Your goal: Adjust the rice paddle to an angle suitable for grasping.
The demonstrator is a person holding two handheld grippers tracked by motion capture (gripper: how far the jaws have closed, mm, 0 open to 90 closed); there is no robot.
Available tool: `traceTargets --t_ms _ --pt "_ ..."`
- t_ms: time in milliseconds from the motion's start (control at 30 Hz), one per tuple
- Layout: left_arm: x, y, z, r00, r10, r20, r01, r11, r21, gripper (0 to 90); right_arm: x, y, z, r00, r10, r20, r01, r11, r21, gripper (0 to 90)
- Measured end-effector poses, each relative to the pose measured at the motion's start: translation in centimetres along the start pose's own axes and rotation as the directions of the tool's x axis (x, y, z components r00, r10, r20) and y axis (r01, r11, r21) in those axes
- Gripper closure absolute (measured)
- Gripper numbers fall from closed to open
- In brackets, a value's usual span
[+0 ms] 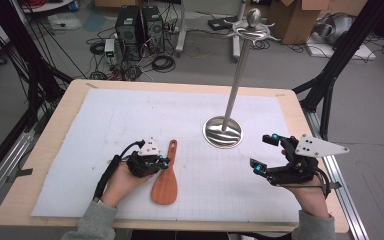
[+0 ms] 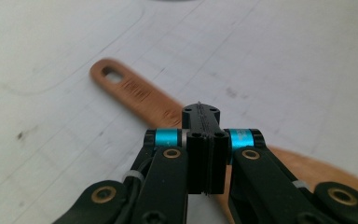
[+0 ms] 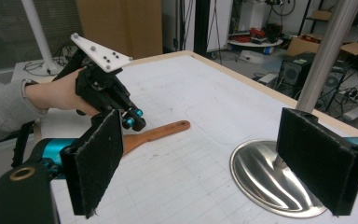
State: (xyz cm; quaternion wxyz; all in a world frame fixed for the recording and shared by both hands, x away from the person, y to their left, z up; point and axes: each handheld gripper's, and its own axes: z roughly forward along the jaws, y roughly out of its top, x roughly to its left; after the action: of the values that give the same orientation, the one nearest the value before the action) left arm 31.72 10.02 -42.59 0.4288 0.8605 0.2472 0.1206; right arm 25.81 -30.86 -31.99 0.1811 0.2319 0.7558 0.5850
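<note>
Close-up — spatula [image 2: 135, 95] handle's hanging hole

Count on the worktop [image 1: 70, 107]: one white gridded mat [image 1: 130, 120]; one wooden rice paddle [image 1: 166, 177], near left of centre; one steel stand [image 1: 223, 131] with round base, far right of centre. Hand-held claws: two, left claw [image 1: 166, 162] and right claw [image 1: 264, 152]. Computer towers on the floor beyond: two.

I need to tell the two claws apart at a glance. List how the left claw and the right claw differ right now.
The left claw has its jaws shut together; the right claw has its jaws spread wide with nothing between them. The left claw sits just above the wooden spoon's handle; the right claw is beside the metal stand's round base. Both are black with blue accents, each held in a hand.
</note>
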Motion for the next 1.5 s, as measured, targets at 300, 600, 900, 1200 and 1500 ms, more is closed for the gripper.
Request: traceTargets --t_ms 300,600,900,1200,1500 --pt "-3.0 0.9 2.0 0.9946 0.047 0.093 -0.053 0.9970 0.056 89.1 0.0 -0.1 0.0 1.0000 0.003 -0.002 -0.003 1.000 0.003 13.7" --pt "-4.1 0.7 2.7 0.9864 0.075 0.146 -0.093 0.9885 0.120 89.1 -0.2 0.0 0.0 1.0000 0.007 -0.004 -0.007 1.000 0.000 13.7" --pt "-4.0 -0.2 1.7 0.9860 0.068 0.152 -0.085 0.9899 0.113 89.3 -0.3 0.3 1.1 0.9996 0.008 -0.027 -0.008 1.000 -0.004 13.7" --pt "-3.5 -1.5 -0.1 0.9921 0.038 0.119 -0.053 0.9910 0.123 89.3 -0.6 0.9 3.3 0.9977 -0.005 -0.067 0.005 1.000 -0.003 13.7" --pt "-2.5 -3.0 -2.5 0.9984 -0.002 0.057 -0.006 0.9898 0.143 89.3 -0.5 1.6 5.8 0.9930 -0.007 -0.118 0.008 1.000 0.009 13.7"
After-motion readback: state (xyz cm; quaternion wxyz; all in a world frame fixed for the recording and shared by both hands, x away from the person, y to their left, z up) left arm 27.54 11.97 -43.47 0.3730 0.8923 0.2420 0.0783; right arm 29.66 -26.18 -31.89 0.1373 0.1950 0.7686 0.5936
